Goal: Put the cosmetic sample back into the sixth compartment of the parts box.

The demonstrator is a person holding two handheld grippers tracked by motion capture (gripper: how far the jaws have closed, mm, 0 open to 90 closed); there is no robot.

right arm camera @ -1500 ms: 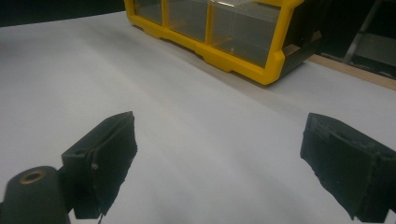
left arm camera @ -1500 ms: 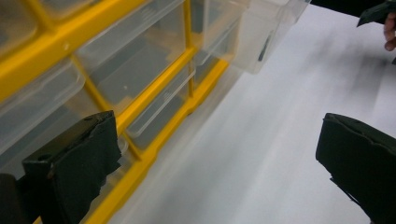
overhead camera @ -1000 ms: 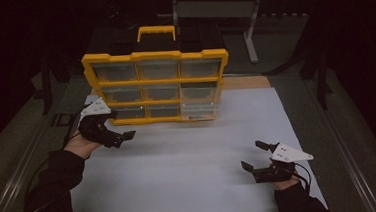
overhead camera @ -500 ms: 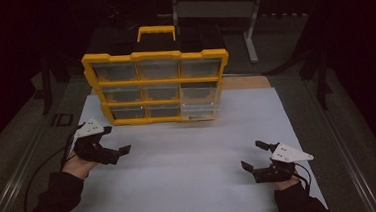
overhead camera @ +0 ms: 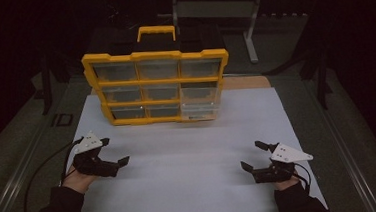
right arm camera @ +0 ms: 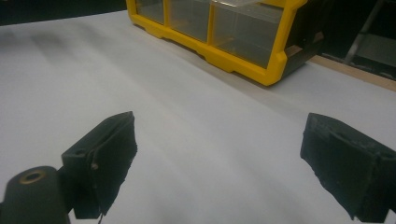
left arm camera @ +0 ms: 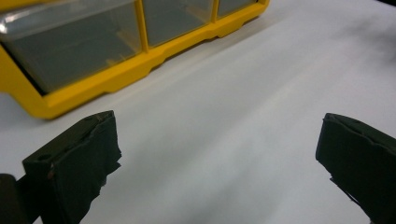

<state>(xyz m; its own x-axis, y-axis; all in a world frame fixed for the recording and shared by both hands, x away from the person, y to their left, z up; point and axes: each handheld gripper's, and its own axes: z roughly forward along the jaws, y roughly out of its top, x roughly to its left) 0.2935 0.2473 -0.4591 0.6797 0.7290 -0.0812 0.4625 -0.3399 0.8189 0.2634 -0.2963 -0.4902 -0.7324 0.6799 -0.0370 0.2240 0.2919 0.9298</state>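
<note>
Broadly, the grey bench (overhead camera: 328, 126) runs across the high view, and a large white sheet (overhead camera: 191, 186) covers its middle. At the far edge of that sheet stands the yellow plastic organiser case with clear compartment fronts (overhead camera: 157, 85), upright and leaning back slightly, with a yellow carry handle (overhead camera: 156, 32) on its top. Its front shows a grid of three rows of three compartments; what lies inside them cannot be told in the dim light. A strip of brown board (overhead camera: 247, 82) shows just behind the case at its right.

Left gripper (overhead camera: 114, 152): held in the person's left hand (overhead camera: 78, 180) at the near left of the sheet, well apart from the case, with a black cable (overhead camera: 35, 177) trailing off it toward the bench edge. The left gripper view has the case's lower corner (left arm camera: 93, 51) at upper left and bare white sheet between the jaws. The jaws stand wide open and hold nothing.

Right gripper (overhead camera: 252, 156): held in the person's right hand (overhead camera: 281, 182) at the near right of the sheet, likewise well apart from the case, a grey three-cornered plate (overhead camera: 288, 153) on top. The right gripper view has the case's bottom row (right arm camera: 224, 32) ahead, across an open stretch of sheet. The jaws stand wide open and hold nothing.

The two grippers sit well apart from each other, both low over the sheet.
</note>
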